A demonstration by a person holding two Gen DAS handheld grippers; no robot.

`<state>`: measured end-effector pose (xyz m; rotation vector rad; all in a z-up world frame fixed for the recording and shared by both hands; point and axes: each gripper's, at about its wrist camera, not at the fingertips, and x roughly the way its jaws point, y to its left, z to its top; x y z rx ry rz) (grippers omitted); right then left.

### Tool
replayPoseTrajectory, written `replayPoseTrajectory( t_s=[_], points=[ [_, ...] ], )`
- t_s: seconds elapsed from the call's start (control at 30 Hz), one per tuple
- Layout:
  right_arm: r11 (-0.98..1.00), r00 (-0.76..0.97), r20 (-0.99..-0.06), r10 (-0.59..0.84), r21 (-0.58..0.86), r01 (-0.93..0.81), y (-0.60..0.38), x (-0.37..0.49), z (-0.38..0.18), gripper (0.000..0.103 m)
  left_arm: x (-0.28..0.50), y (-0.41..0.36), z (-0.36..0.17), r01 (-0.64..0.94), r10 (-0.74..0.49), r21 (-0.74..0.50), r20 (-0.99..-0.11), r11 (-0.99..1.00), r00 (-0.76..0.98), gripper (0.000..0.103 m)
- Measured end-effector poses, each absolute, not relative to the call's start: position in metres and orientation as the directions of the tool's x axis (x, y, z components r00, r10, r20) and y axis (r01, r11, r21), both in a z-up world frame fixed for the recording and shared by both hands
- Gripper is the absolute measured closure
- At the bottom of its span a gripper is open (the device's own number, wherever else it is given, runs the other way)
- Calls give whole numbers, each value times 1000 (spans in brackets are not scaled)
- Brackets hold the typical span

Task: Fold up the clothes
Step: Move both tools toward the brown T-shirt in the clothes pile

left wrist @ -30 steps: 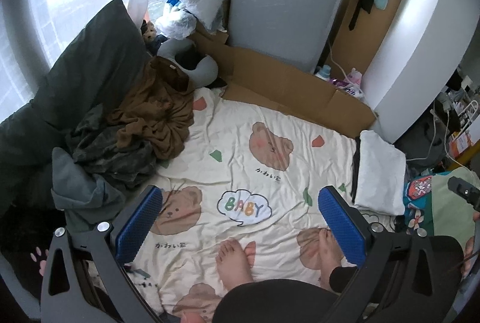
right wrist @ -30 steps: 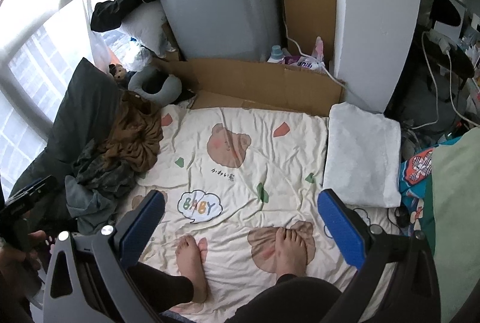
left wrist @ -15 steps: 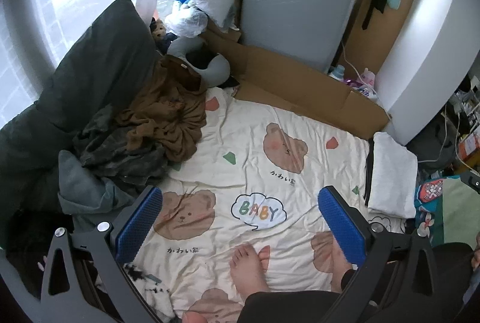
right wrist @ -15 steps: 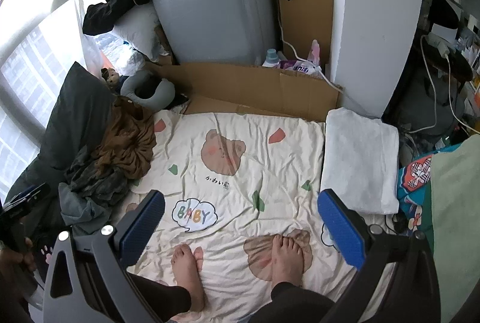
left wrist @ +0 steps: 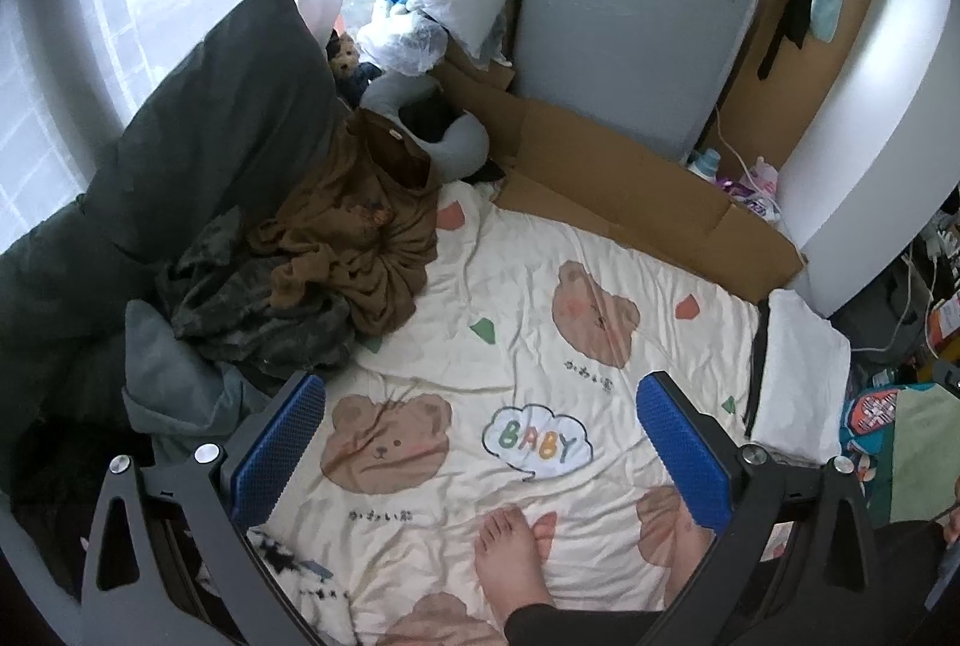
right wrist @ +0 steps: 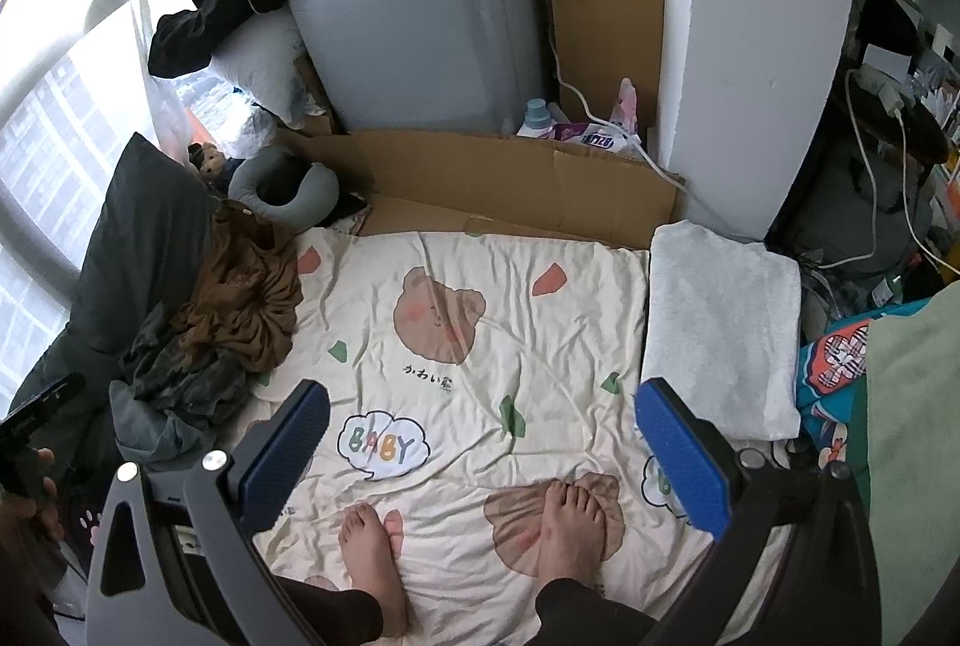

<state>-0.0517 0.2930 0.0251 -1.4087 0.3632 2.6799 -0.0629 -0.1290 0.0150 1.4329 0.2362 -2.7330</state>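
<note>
A heap of unfolded clothes lies at the left edge of the cream bear-print quilt (left wrist: 528, 286): a crumpled brown garment (left wrist: 360, 250) on top, a dark camouflage garment (left wrist: 252, 310) under it, a grey-blue piece (left wrist: 162, 382) nearest me. The same brown garment (right wrist: 246, 298) shows in the right wrist view. A folded white cloth (right wrist: 720, 322) lies on the quilt's right side. My left gripper (left wrist: 480, 442) hangs open high above the quilt, holding nothing. My right gripper (right wrist: 480, 448) is also open and empty, well above the quilt.
A person's bare feet (right wrist: 372, 550) stand on the quilt's near edge. A large dark cushion (left wrist: 198, 153) leans behind the heap. Flattened cardboard (right wrist: 510, 184), a grey appliance (right wrist: 408, 15) and a neck pillow (right wrist: 282, 184) line the far side. Cables and clutter (right wrist: 888, 166) fill the right.
Both views have shifted slightly: the left gripper drifted toward the clothes heap, which now sits larger and nearer. Both grippers stayed open and empty.
</note>
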Motion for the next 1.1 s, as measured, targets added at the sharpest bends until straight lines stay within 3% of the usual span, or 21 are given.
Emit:
replayPoseTrajectory(
  t_s=[1.1],
  points=[
    [-976, -506, -862, -32, 136, -171, 307, -137, -17, 0, -117, -201, -31, 217, 5, -164, -808, -962, -589, 0]
  ],
)
